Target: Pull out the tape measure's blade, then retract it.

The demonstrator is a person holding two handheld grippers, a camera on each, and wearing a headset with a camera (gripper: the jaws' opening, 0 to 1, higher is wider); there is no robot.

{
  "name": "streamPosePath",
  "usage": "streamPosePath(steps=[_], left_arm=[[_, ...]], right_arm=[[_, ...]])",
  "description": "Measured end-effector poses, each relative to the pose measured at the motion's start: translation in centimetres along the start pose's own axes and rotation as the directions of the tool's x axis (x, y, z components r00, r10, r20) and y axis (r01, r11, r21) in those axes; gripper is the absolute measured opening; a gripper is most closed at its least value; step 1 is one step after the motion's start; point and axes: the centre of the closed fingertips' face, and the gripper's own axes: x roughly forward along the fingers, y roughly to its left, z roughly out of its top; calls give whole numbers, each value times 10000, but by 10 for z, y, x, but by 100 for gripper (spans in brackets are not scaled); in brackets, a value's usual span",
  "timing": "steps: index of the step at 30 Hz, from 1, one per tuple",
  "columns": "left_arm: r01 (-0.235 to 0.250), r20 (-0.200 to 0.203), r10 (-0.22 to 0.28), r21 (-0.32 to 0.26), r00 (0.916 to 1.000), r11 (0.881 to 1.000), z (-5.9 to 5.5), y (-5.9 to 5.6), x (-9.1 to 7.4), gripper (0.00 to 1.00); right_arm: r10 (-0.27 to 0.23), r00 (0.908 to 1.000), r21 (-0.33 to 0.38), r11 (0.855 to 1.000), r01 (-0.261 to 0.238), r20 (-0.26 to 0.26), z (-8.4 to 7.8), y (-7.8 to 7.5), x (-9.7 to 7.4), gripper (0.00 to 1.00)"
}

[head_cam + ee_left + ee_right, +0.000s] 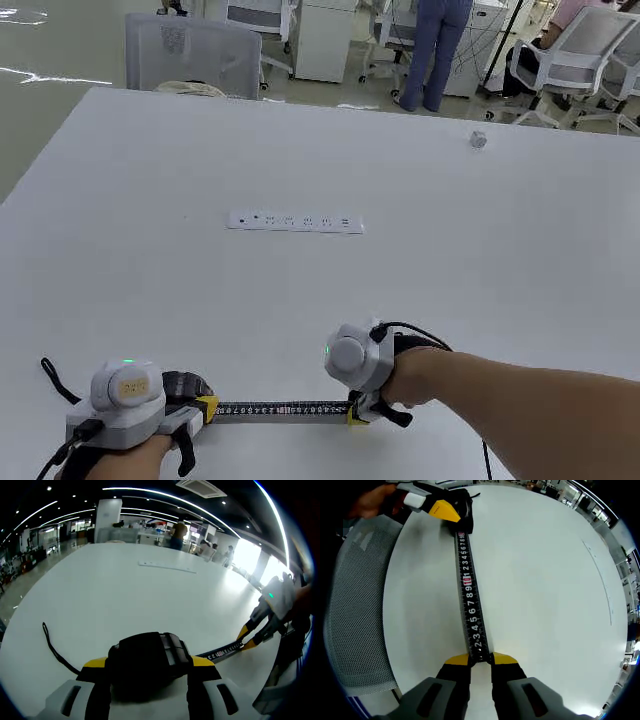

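Head view: L gripper (203, 408) had its jaws closed down on the black-and-yellow tape measure case (186, 387), yellow tips against its two sides. In the left gripper view the case sat snug betw. the jaws. Blade (282, 409) was pulled out and ran flat on the white table (420, 290) from the case over to the R gripper (357, 413). R jaws were nearly together, pinching the blade's end. In the right gripper view the blade stretched straight ahead of those jaws, w/ the scale low near the tips & past a red 10 further out. Black wrist strap (55, 378) trailed off the L gripper's outer side. Power strip (295, 221) lay well ahead of both grippers.
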Motion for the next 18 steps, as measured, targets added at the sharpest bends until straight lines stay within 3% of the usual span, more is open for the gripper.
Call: streamPosePath(steps=[18], left_arm=[[16,-4,-16,-65,10000,10000,0,0,0,58]], right_arm=[[28,10000,28,10000,-28,95,9,1,2,15]])
